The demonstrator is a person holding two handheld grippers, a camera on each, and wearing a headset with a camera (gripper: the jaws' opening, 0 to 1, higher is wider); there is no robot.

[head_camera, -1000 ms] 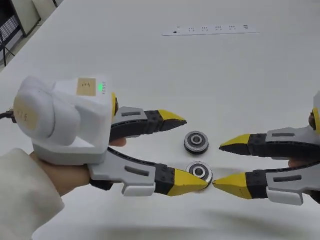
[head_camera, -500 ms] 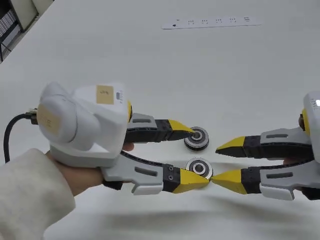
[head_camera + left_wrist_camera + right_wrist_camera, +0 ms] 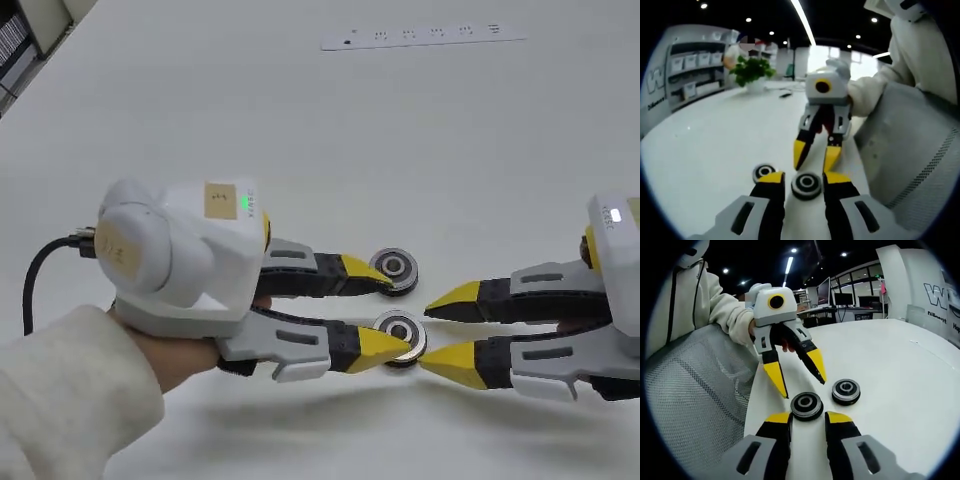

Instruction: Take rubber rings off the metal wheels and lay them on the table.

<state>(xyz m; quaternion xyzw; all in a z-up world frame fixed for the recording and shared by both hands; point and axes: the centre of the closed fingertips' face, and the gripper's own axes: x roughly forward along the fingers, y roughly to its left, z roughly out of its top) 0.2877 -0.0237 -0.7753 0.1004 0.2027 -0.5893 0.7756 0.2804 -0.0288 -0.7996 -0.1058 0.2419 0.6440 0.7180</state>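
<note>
Stock: near metal wheel (image 3: 401, 332), far metal wheel (image 3: 395, 267) | black rubber rings (image 3: 795, 407): apparently both fitted, none on white table (image 3: 300, 120) | left gripper (image 3: 398, 313), right gripper (image 3: 424, 337): jaws spread.

Your two metal wheels lie flat on the worktop (image 3: 300, 120), hub up. Each is a small silver disc with a dark bore and a black rubber ring (image 3: 807, 417) around its rim. The nearer wheel (image 3: 400, 331) sits between the spread jaw tips of your left gripper (image 3: 398, 313), just ahead of the parted tips of your right gripper (image 3: 424, 335), which faces it from the other side. The farther wheel (image 3: 394, 267) lies just beside your left gripper's far jaw, on its outer side, near the first wheel but apart from it.
</note>
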